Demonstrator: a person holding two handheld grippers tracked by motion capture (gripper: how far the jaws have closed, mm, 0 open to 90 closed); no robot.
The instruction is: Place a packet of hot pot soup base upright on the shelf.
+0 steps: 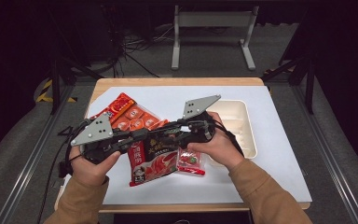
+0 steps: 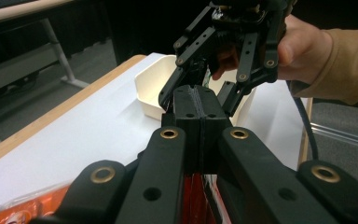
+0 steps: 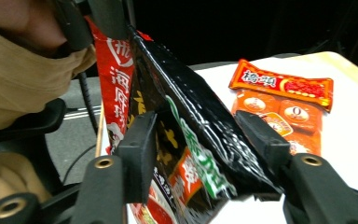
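Light falls from above onto the white worktop (image 1: 270, 154), which is bright and evenly lit, while the room around it sinks into near black. Shadows under the hands are soft and short. In the right gripper view the glossy black snack bag (image 3: 205, 140) carries streaks of glare, and the near tongs are blurred. The left gripper view is grainy, its foreground soft

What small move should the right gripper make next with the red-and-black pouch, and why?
Probably close the right gripper on the red-and-black pouch: its jaws straddle the pouch's edge without pressing, while the left gripper is clamped shut on the pouch, holding it up above the white mat.
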